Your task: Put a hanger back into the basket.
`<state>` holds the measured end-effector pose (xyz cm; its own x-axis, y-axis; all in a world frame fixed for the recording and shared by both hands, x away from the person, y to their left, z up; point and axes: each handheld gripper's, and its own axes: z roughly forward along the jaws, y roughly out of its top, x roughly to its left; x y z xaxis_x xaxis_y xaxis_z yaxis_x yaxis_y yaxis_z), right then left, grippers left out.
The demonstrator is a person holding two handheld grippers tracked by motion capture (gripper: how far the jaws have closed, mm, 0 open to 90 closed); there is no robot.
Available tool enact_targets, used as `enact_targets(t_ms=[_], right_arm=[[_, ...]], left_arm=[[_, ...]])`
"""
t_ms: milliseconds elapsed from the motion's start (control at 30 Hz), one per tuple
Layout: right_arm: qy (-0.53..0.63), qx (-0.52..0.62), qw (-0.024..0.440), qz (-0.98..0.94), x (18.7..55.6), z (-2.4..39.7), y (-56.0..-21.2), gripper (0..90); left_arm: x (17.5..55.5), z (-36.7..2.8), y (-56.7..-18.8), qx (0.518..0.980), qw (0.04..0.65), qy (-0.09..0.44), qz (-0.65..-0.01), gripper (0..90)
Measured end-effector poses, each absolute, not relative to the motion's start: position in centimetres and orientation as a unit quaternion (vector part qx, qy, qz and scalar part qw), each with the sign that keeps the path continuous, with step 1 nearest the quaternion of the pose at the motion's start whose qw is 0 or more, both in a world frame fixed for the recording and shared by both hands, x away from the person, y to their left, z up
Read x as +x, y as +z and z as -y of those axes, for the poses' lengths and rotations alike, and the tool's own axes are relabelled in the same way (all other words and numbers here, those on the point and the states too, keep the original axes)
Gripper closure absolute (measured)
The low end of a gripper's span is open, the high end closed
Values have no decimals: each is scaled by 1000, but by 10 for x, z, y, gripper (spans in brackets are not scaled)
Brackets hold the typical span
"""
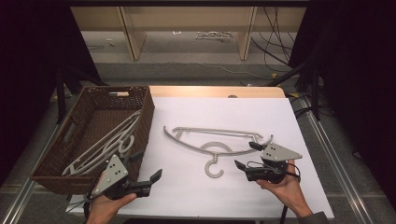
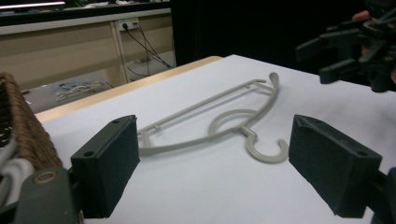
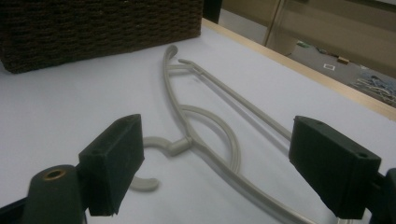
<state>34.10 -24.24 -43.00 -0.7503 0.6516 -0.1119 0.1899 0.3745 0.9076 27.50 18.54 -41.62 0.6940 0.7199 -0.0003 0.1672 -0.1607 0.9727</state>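
Note:
A grey plastic hanger (image 1: 215, 142) lies flat on the white sheet, hook toward the front edge. The same hanger (image 2: 219, 122) lies ahead of the left gripper's jaws, and the hanger (image 3: 205, 126) runs between the right gripper's jaws. My left gripper (image 1: 147, 167) is open at the front left, beside the basket's near corner, apart from the hanger. My right gripper (image 1: 247, 155) is open just right of the hook, close to the hanger's right end, with nothing held. The right gripper (image 2: 334, 58) also appears far off in the left gripper view.
A brown wicker basket (image 1: 144, 116) stands at the left edge of the table with several grey hangers (image 1: 105, 147) inside. Beyond the table's far edge are wooden shelving legs and cables on the floor. Metal rails run along both sides.

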Motion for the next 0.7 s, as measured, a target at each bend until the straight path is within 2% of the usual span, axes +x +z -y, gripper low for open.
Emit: enact_targets(t_ms=[367, 700], right_arm=[[467, 272, 236, -808, 352, 242, -435, 202], [366, 288, 189, -864, 390, 237, -449, 242]], left_arm=[[270, -183, -430, 732, 554, 244, -312, 164], [268, -180, -431, 744, 547, 245, -294, 167]])
